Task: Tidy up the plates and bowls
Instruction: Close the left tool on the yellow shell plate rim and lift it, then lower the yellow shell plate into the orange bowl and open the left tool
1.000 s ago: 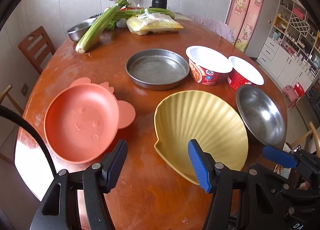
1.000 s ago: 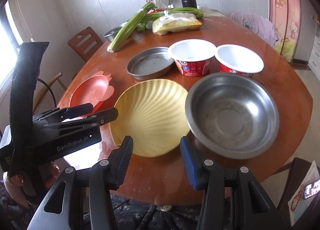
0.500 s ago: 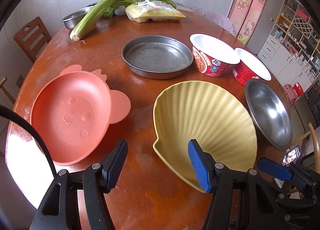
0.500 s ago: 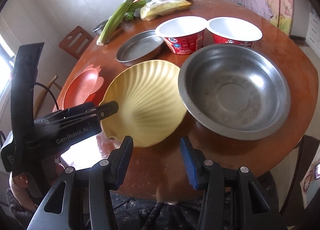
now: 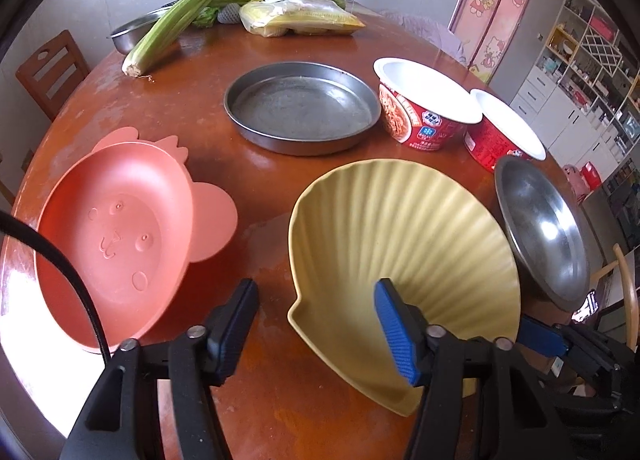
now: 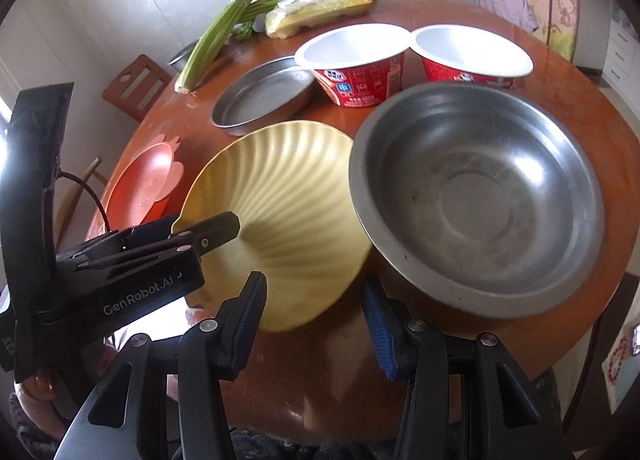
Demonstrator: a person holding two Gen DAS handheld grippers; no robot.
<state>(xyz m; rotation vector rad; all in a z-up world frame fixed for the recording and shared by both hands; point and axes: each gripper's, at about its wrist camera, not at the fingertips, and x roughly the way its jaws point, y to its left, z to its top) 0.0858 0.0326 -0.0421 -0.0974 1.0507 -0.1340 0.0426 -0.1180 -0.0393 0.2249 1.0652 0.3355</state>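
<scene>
Both grippers have dropped nearer the yellow shell plate (image 5: 400,236), left gripper (image 5: 316,324) closing astride its rim (right gripper (image 6: 316,320) gaping, empty).

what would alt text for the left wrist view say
The left hand-held gripper, jaws closing, straddles the near edge of a yellow shell plate on a round table, between a pink bowl and a steel bowl.

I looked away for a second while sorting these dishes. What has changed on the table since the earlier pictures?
Both tools came down closer to the yellow shell plate. The left tool straddles the plate's left edge, its jaws closing but not yet gripping. The right tool hangs open over the plate's near edge. Pink plate, metal pan, steel bowl and both red cups stayed put.
</scene>
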